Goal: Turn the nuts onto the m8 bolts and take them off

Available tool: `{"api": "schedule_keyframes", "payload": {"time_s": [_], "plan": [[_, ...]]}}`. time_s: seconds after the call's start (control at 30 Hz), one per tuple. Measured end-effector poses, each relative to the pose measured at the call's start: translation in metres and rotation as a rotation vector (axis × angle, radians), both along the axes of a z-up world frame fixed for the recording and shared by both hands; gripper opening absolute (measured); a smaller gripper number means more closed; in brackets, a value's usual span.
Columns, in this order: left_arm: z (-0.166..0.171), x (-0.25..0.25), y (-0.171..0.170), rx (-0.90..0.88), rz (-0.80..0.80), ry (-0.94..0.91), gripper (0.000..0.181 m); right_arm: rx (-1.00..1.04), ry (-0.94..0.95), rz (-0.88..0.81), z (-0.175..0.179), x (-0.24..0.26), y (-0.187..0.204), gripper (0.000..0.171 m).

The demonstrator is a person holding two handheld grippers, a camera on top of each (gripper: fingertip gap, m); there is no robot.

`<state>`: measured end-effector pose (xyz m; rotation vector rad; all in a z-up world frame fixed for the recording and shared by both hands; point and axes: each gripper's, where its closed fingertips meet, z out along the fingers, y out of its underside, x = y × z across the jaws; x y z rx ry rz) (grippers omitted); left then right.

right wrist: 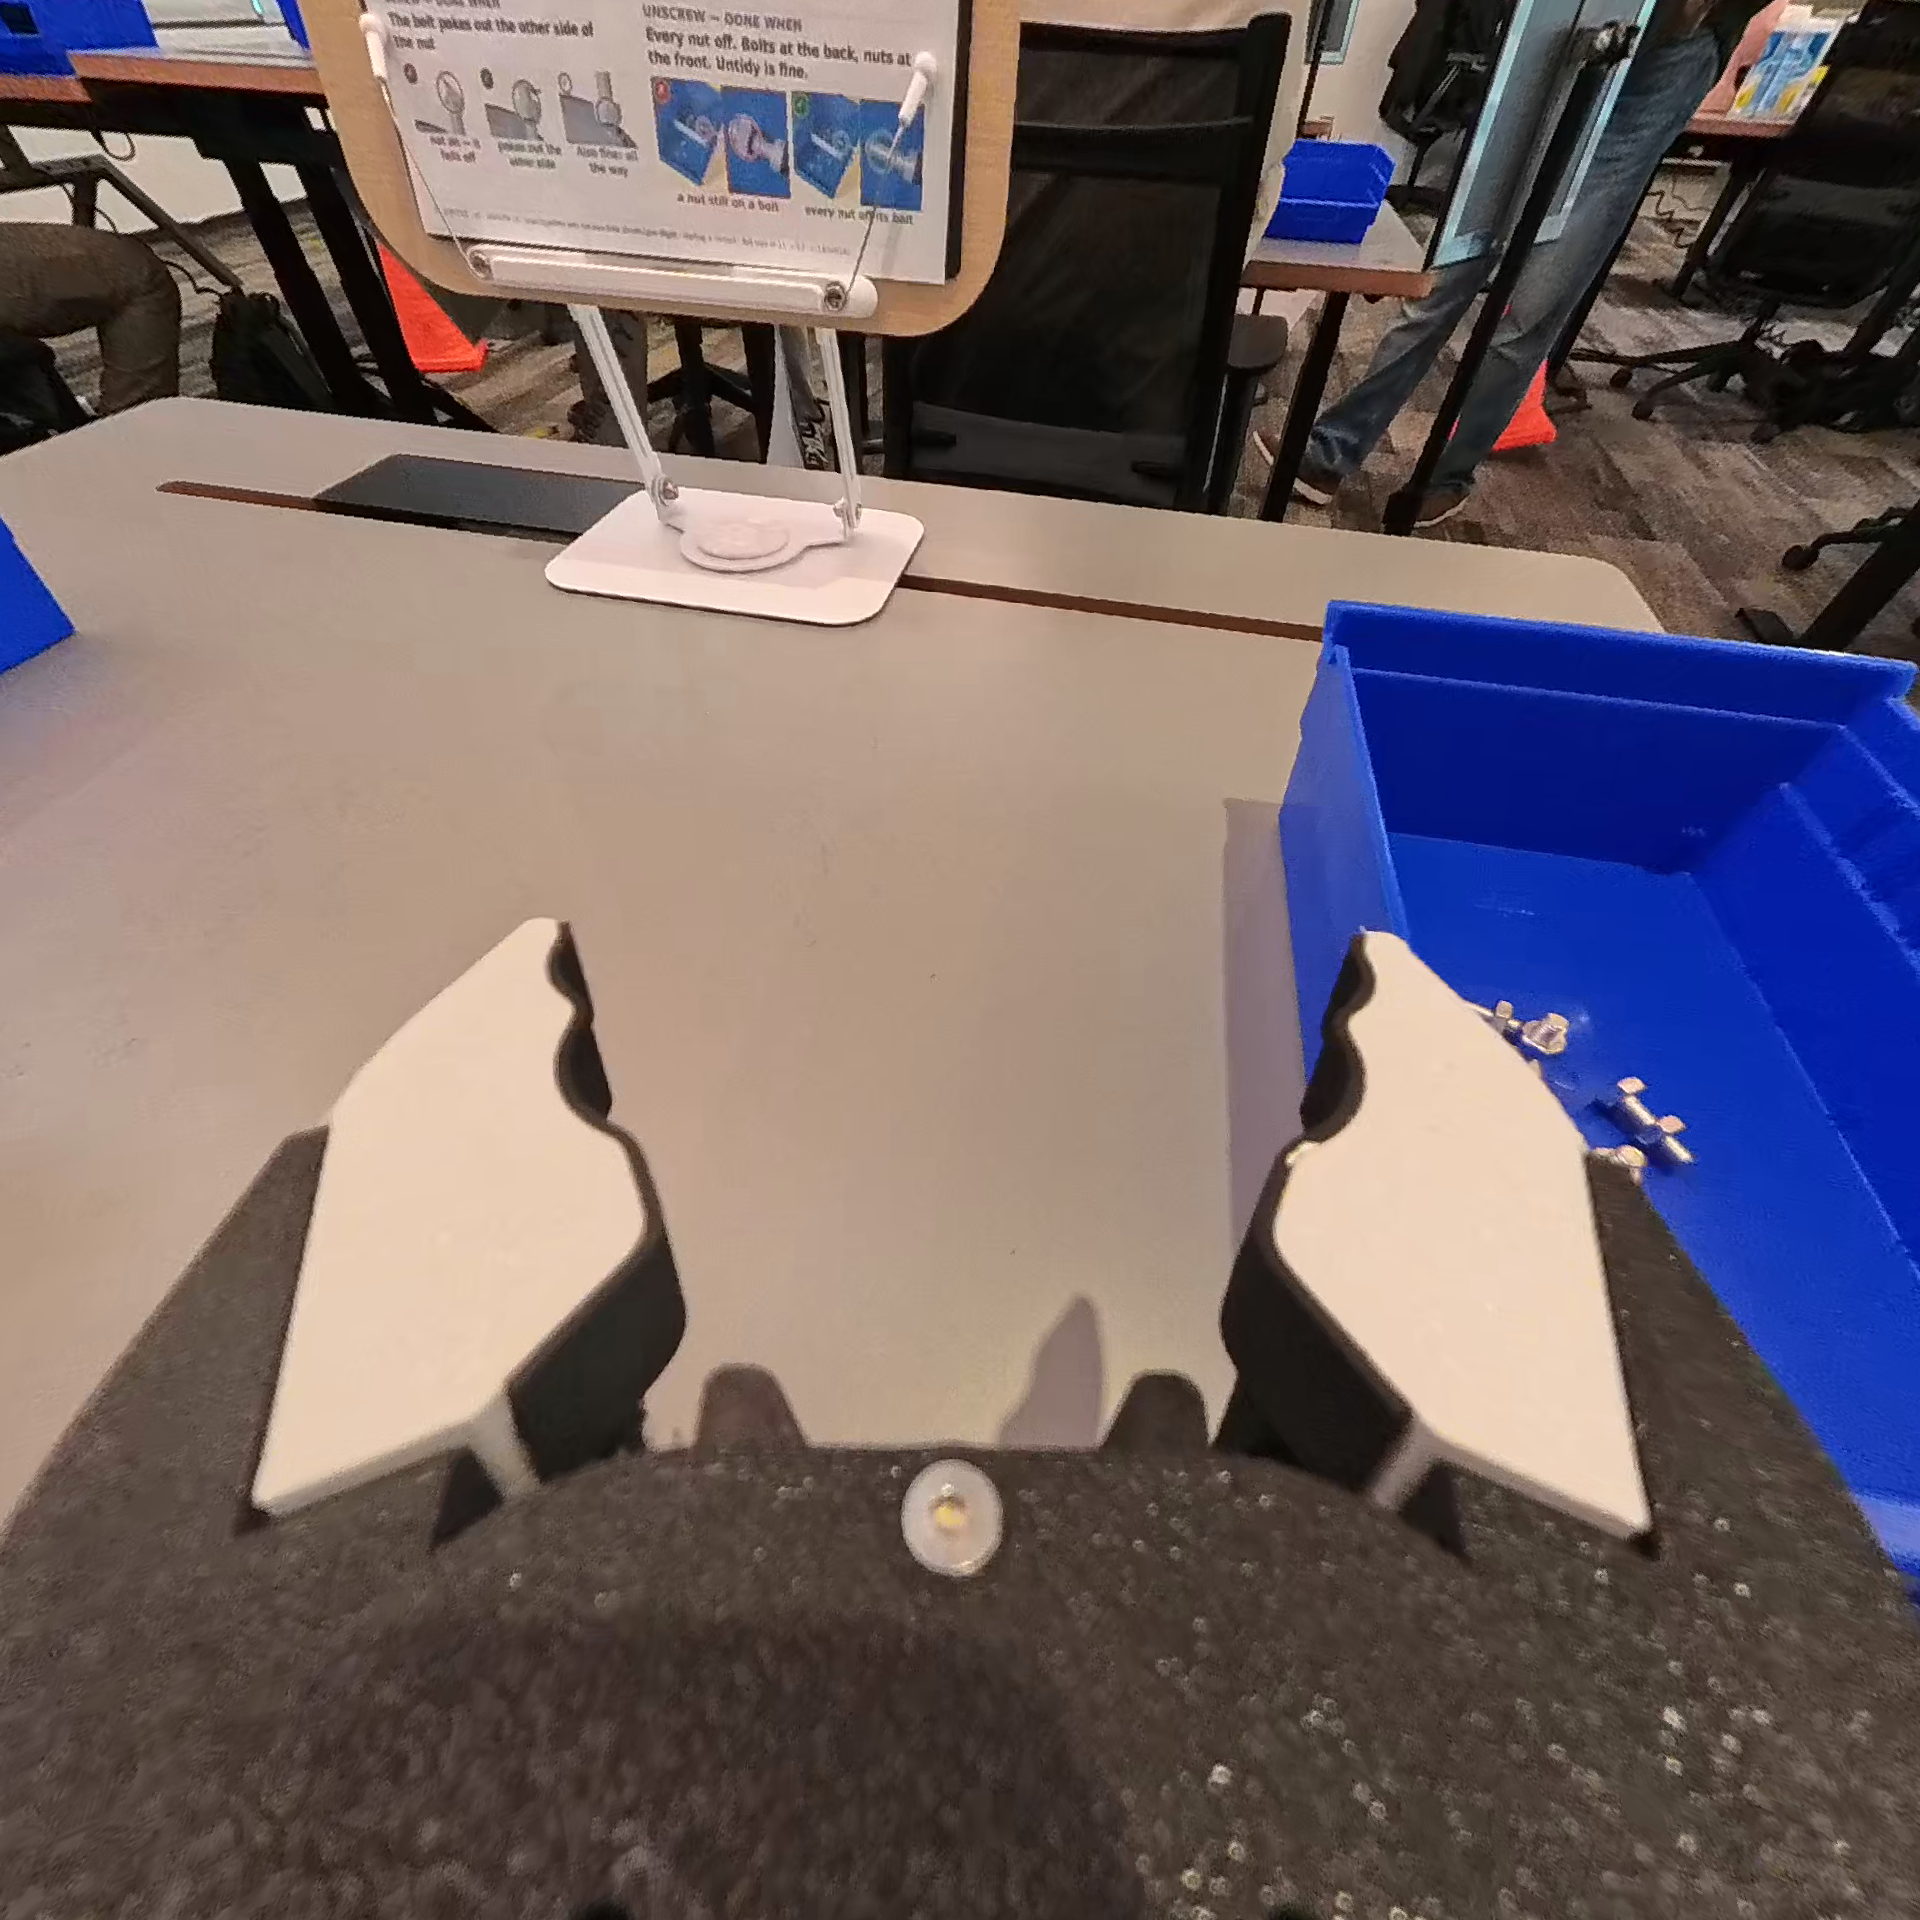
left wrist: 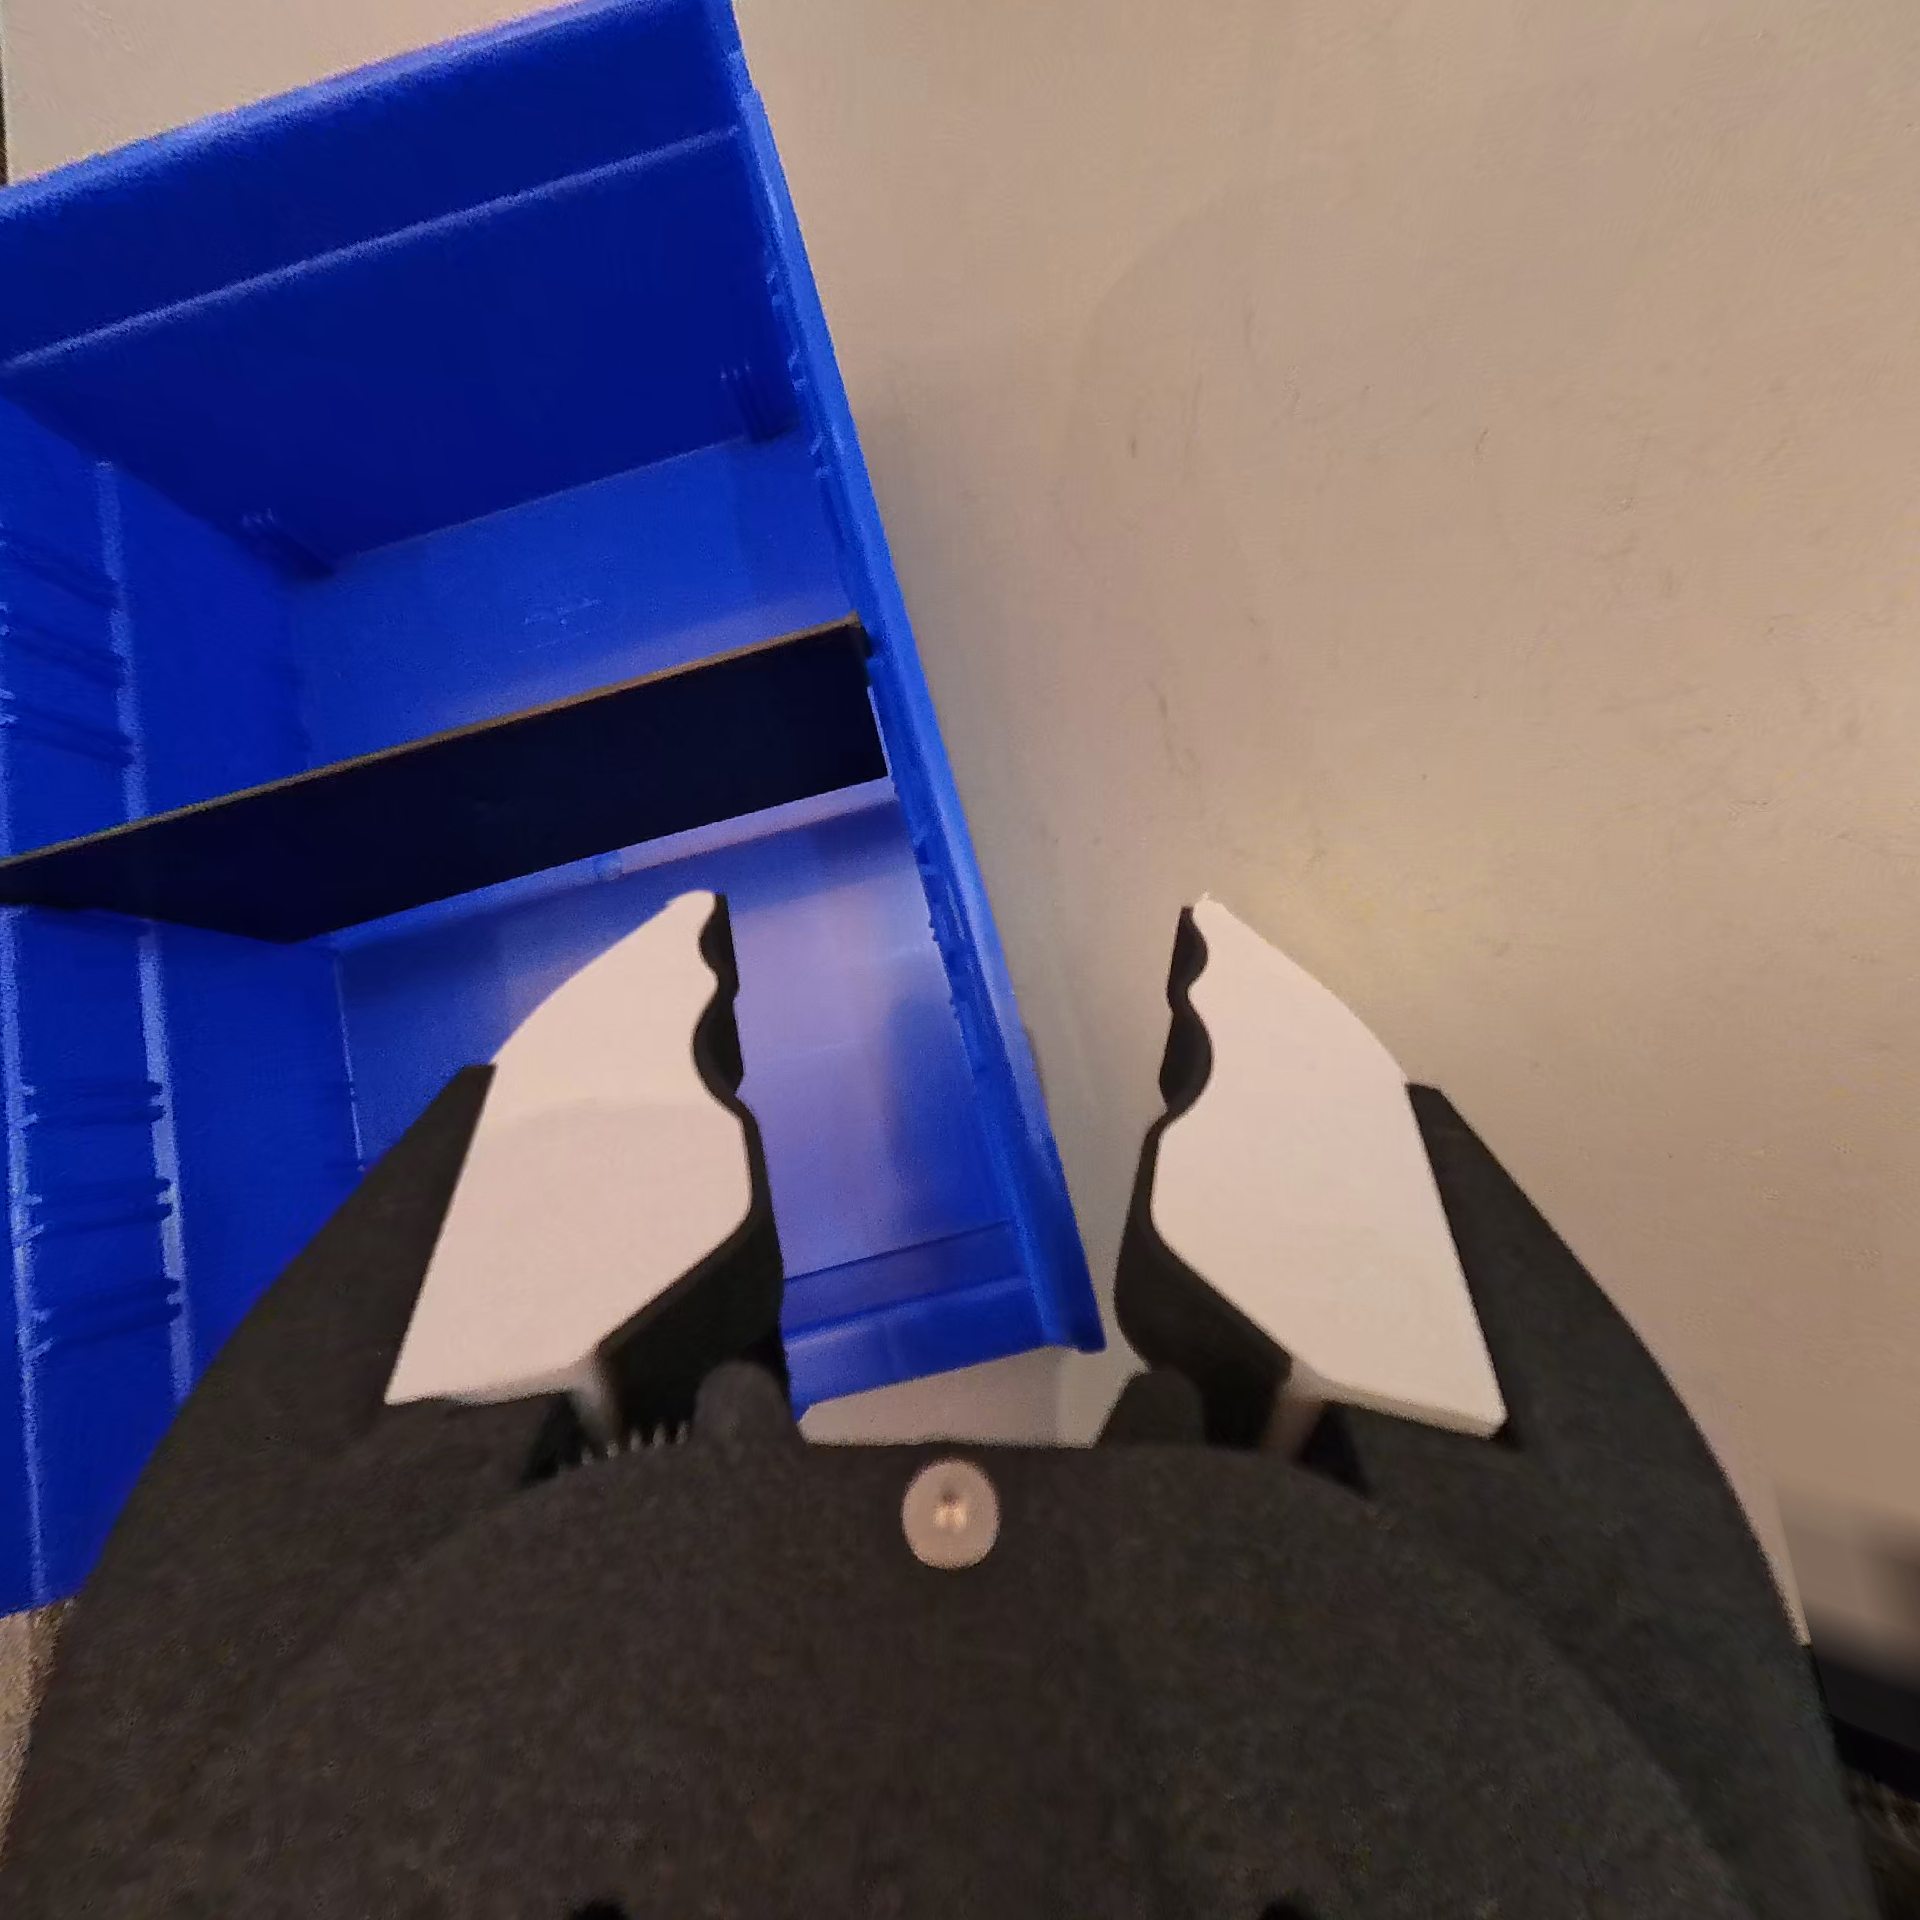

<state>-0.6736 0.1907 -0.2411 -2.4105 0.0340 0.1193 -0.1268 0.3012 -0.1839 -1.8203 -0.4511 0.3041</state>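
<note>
In the left wrist view, my left gripper (left wrist: 954, 914) is open and empty, looking down over the right edge of a blue bin (left wrist: 582, 540) with a black divider (left wrist: 499, 790); its compartments show no bolts or nuts. In the right wrist view, my right gripper (right wrist: 961, 935) is open and empty above the grey table (right wrist: 831, 831). A second blue bin (right wrist: 1621, 914) stands at the right, next to the right finger. Small silver wing-nut and bolt pieces (right wrist: 1647, 1127) lie on its floor, partly hidden behind the finger.
A white stand (right wrist: 738, 556) holding an instruction sheet (right wrist: 675, 125) stands at the table's far edge. A corner of another blue bin (right wrist: 26, 613) shows at the left. Chairs, desks, orange cones and a person's legs (right wrist: 1455, 343) are beyond the table.
</note>
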Motion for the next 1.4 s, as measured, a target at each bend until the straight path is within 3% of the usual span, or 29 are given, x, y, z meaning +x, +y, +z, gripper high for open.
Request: {"api": "schedule_keyframes", "payload": {"time_s": [0.47,0.83,1.07,1.23,1.4], "plan": [[-0.006,0.002,-0.002,-0.027,-0.013,-0.005,0.076,-0.002,-0.004,-0.004,-0.002,0.000,0.001,0.131],[-0.014,0.002,0.005,-0.052,-0.047,0.008,0.061,-0.007,-0.005,-0.005,-0.002,0.001,-0.001,0.132],[-0.030,-0.004,0.006,-0.135,-0.046,0.033,0.060,-0.007,-0.001,-0.002,-0.001,0.001,0.000,0.132],[-0.032,-0.013,0.005,-0.209,-0.041,0.142,0.012,-0.012,0.001,-0.002,-0.002,0.001,0.001,0.131],[-0.030,-0.016,0.005,-0.254,0.027,0.063,0.006,-0.009,0.014,-0.002,-0.001,0.004,0.000,0.130]]}}
